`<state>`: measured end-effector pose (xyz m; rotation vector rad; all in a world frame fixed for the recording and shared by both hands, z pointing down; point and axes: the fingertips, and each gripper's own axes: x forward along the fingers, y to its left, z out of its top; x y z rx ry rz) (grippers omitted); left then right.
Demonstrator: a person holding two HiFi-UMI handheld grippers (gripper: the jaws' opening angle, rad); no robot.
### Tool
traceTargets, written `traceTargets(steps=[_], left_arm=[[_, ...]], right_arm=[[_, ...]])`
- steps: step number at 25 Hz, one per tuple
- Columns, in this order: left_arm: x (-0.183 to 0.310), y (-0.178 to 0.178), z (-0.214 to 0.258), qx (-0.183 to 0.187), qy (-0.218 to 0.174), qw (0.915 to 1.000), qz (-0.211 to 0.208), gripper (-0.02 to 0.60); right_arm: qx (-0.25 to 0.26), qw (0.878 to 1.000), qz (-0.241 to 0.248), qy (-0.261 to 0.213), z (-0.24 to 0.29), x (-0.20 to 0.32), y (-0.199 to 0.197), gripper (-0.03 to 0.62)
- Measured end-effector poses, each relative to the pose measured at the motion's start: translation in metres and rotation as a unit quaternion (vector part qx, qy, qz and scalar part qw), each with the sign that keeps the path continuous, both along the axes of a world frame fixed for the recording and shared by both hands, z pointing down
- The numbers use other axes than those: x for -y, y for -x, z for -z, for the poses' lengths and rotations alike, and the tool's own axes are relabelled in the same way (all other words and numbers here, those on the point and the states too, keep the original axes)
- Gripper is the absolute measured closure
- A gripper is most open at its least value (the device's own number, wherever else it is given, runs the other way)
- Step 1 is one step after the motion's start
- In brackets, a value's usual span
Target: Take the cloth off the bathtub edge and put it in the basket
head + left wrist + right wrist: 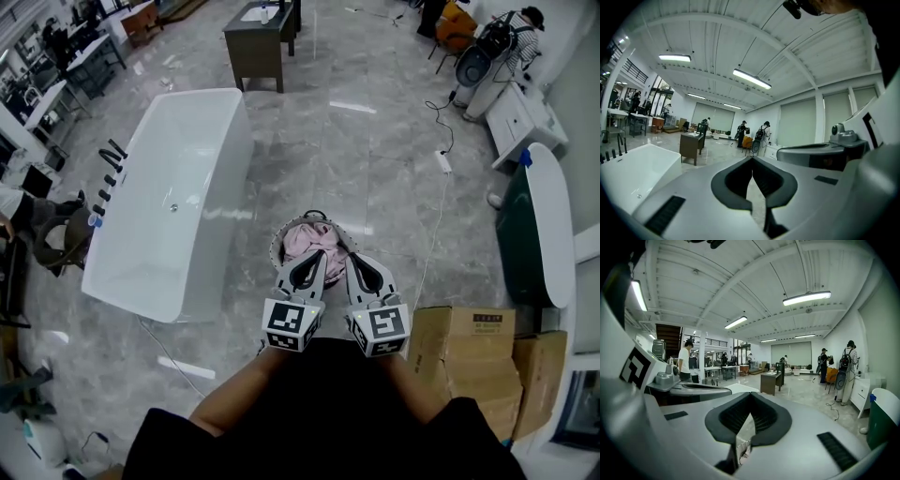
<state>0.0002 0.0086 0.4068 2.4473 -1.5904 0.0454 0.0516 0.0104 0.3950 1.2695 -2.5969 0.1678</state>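
A pink cloth (305, 240) lies bunched inside the round basket (277, 247) on the floor, just right of the white bathtub (173, 192). No cloth shows on the tub's rim. My left gripper (322, 253) and right gripper (352, 259) hang side by side over the basket's near edge, both shut with nothing between their fingers. In the left gripper view the jaw tips (751, 159) meet, with the bathtub (633, 171) at lower left. The right gripper view shows its tips (750, 395) touching, and a sliver of the basket (742, 449) shows beneath them.
Cardboard boxes (469, 352) stand to my right. A dark green tub with a white rim (536, 220) sits at the far right. A dark cabinet (262, 39) stands beyond the bathtub. A power strip and cable (443, 161) lie on the floor. People stand at the room's far end.
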Motion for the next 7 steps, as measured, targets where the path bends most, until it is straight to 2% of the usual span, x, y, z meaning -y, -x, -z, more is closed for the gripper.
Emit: traceTargets(steps=[7], left_arm=[[0.0071, -0.004, 0.0047, 0.006, -0.004, 0.9999, -0.013, 0.566]], right_arm=[[-0.002, 1.0, -0.003, -0.003, 0.0017, 0.007, -0.0018, 0.563]])
